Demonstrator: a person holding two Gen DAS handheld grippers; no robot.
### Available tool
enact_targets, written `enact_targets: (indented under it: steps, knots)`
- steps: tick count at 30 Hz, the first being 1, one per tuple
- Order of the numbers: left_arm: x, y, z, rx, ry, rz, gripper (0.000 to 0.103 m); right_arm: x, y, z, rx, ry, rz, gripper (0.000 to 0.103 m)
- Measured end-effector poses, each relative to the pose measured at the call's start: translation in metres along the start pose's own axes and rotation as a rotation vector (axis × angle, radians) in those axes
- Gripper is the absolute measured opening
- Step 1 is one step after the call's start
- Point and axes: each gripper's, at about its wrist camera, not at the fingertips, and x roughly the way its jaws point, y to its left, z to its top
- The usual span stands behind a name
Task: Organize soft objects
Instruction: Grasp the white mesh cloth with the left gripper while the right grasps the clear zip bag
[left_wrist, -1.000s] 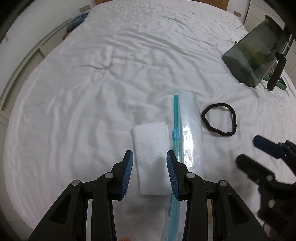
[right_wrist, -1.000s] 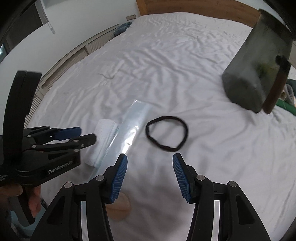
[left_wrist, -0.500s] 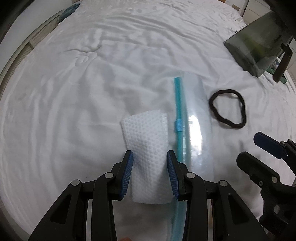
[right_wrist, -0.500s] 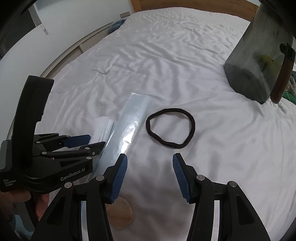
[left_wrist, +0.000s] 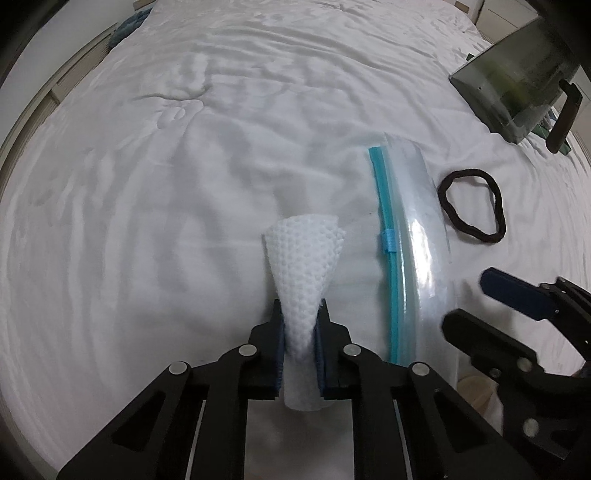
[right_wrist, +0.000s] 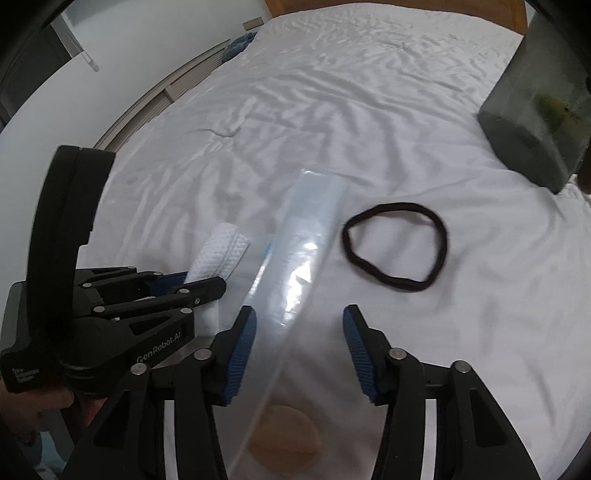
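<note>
A white textured cloth (left_wrist: 303, 266) lies on the white bed, pinched at its near end between my left gripper's (left_wrist: 300, 332) blue pads. It also shows in the right wrist view (right_wrist: 221, 254). A clear zip bag (left_wrist: 413, 229) with a teal slider strip lies right of it and reaches over the bed's near edge (right_wrist: 299, 266). A black hair band (left_wrist: 472, 205) lies right of the bag (right_wrist: 397, 245). My right gripper (right_wrist: 298, 339) is open and empty, hovering over the bag's near end; it shows in the left wrist view (left_wrist: 517, 291).
A dark translucent box (left_wrist: 517, 81) with a dark handle stands at the far right of the bed (right_wrist: 539, 110). A blue cloth (left_wrist: 131, 26) lies at the bed's far left corner. Wooden floor (right_wrist: 284, 432) shows below the bed's near edge.
My left gripper moved forward over the white cloth and closed on its near end, bunching it. My right gripper shifted left toward the bag and stayed open.
</note>
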Motion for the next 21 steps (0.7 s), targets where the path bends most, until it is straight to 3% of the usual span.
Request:
enact_targets:
  steps: [11, 21]
  knots:
    - [-0.004, 0.021, -0.002, 0.017, -0.007, 0.007, 0.011, 0.041, 0.004, 0.01, 0.083, 0.044, 0.028, 0.043]
    - [-0.004, 0.029, -0.005, 0.014, -0.007, 0.008, 0.011, 0.061, 0.022, 0.016, 0.085, 0.064, -0.06, 0.043]
